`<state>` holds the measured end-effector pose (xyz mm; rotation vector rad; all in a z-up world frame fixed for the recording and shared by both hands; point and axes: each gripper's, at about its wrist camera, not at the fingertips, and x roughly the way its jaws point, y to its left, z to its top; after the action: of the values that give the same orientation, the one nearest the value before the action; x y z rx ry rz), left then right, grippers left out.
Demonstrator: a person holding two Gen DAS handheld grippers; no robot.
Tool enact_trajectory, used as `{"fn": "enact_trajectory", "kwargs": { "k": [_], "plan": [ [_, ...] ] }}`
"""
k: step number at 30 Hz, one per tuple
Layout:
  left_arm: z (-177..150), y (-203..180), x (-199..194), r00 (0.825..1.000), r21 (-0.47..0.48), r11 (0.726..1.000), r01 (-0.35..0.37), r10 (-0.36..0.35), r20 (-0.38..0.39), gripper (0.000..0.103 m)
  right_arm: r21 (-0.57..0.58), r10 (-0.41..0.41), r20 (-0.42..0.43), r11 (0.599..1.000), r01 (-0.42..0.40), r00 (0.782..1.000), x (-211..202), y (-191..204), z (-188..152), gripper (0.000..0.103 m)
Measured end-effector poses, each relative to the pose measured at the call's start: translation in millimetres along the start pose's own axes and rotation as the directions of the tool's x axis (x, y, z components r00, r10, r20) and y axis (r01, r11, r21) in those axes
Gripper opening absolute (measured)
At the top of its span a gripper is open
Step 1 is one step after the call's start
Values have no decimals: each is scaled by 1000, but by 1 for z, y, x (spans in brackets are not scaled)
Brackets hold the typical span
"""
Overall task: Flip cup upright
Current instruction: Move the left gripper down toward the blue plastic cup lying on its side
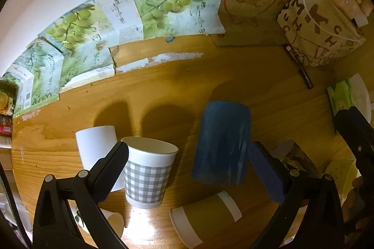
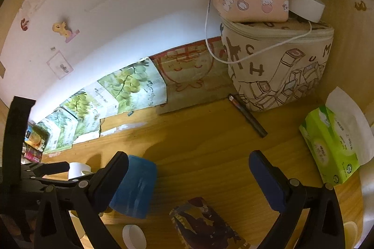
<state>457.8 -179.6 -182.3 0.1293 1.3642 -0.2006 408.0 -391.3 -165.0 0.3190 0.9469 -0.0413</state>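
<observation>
Closest to the lens in the left wrist view, an olive-and-white paper cup [image 1: 205,217] is seen lying on its side on the wooden table [image 1: 268,94], low between the two fingers of the left gripper [image 1: 188,155]. Its long axis is judged to run roughly left to right with a slight tilt. Which end is the mouth cannot be stated with certainty. This is taken to be the cup to be set upright.

The left gripper is spread wide and nothing is held in it. Between its fingers, beyond the fallen cup, a grey checked cup [image 1: 149,173] is seen standing mouth-up beside the left finger, and a blue cup [image 1: 222,143] is seen mouth-down. A plain white cup [image 1: 97,143] is partly hidden behind the left finger.

The right gripper [image 2: 188,177] is likewise spread wide and empty. The blue cup [image 2: 135,188] is seen just beside its left finger, and a dark printed packet [image 2: 203,223] lies between the fingers. A green tissue box [image 2: 329,143] stands to the right.

The left gripper is judged nearer to the fallen cup. The fingers would need to be lowered and closed across the cup's sides, not along its axis.
</observation>
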Motion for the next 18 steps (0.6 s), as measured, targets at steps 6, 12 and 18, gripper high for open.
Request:
{"fn": "enact_trajectory", "kwargs": {
  "k": [6,12,18],
  "plan": [
    [6,-2,12,999,-3,1000,30,-30,-41,99,-1,-6,-12,1000,6,1000,3,-2,1,103],
    [10,-4,21,997,1,999,45,-45,-62,96,11,-9,-23,1000,10,1000,7,-4,1,103],
    [12,-1,28,995,-12,998,64,-65,-80,92,24,2,-38,1000,-1,999,11,-5,0,103]
  ]
}}
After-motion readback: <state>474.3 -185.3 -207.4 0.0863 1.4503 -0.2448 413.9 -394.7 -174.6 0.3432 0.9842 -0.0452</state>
